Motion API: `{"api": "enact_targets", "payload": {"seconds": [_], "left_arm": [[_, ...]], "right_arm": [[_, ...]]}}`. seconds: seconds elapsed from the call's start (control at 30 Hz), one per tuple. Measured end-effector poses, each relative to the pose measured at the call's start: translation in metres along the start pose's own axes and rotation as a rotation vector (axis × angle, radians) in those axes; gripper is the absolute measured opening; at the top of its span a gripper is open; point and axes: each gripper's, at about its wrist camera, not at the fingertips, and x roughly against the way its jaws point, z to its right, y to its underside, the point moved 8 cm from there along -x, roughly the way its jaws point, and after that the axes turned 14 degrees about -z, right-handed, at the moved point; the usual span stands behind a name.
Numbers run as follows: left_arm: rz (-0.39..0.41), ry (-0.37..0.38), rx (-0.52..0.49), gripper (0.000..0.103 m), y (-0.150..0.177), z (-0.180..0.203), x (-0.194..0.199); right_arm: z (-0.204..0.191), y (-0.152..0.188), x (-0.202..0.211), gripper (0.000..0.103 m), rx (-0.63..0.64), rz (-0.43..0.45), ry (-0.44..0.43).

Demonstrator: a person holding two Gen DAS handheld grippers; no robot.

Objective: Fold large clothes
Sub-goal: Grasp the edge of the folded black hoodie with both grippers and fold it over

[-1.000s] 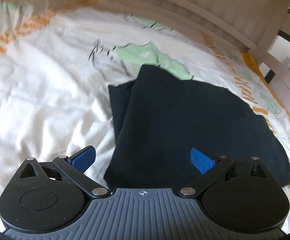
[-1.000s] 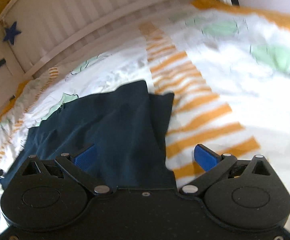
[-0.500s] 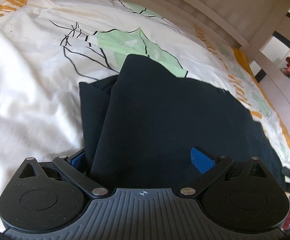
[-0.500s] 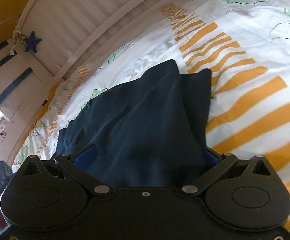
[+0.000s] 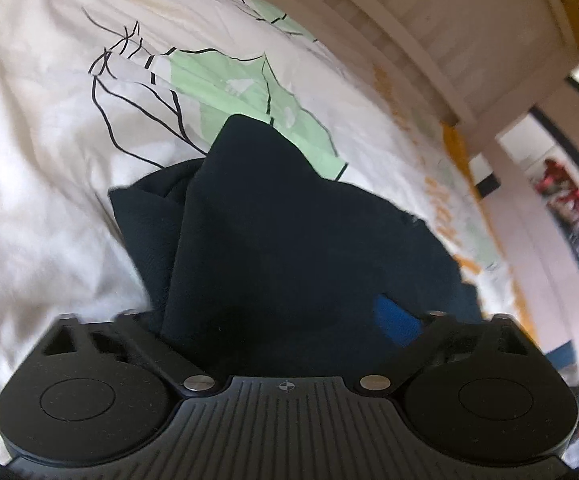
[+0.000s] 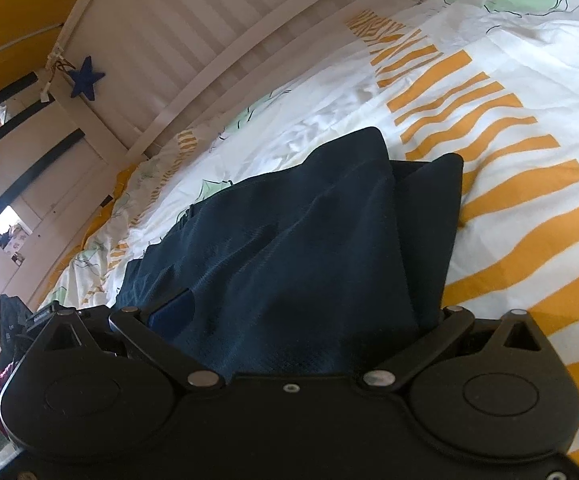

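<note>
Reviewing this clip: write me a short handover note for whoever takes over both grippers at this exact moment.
Left gripper: jaws closing, with the near edge of the dark navy garment between them; a firm pinch is not visible yet.
Right gripper: the garment's other near edge fills the space between its jaws; the cloth hides whether they have clamped.
Garment: lies on the patterned duvet, already doubled into layers, far corners resting on the bed.
Done: earlier folds, both grippers placed at the near edge.
Left: probably confirm both grips, then lift and carry the near edge over towards the far edge and smooth it.
</note>
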Motion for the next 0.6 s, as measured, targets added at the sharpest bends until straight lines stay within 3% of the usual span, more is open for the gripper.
{"api": "enact_targets", "payload": {"seconds": [0.03, 0.07, 0.1, 0.13, 0.2, 0.33, 0.47, 0.6], "left_arm": [[0.013, -0.039, 0.013, 0.062, 0.001, -0.001, 0.002], [0.023, -0.091, 0.021, 0.037, 0.002, -0.003, 0.004], [0.033, -0.105, 0.028, 0.023, 0.002, -0.004, 0.006], [0.045, -0.074, 0.044, 0.014, 0.003, -0.004, 0.01], [0.076, -0.036, 0.097, 0.013, 0.004, -0.003, 0.02], [0.132, 0.001, 0.077, 0.013, 0.005, 0.019, 0.045], [0.152, 0.07, 0.058, 0.013, 0.01, 0.049, 0.07], [0.162, 0.099, 0.008, 0.013, 0.027, 0.08, 0.093]], "right_arm": [[-0.001, -0.001, -0.001, 0.103, 0.0, -0.004, 0.006], [-0.001, -0.001, -0.001, 0.095, 0.003, -0.009, 0.024], [-0.002, -0.001, -0.001, 0.069, 0.009, -0.012, 0.056], [0.0, -0.001, -0.001, 0.056, 0.006, -0.019, 0.095], [-0.002, -0.002, 0.0, 0.039, -0.02, -0.025, 0.081], [-0.019, -0.004, 0.01, 0.035, 0.015, -0.002, 0.13], [-0.037, -0.009, 0.038, 0.026, -0.026, 0.048, 0.08], [-0.06, -0.009, 0.064, 0.025, -0.049, 0.053, 0.04]]}}
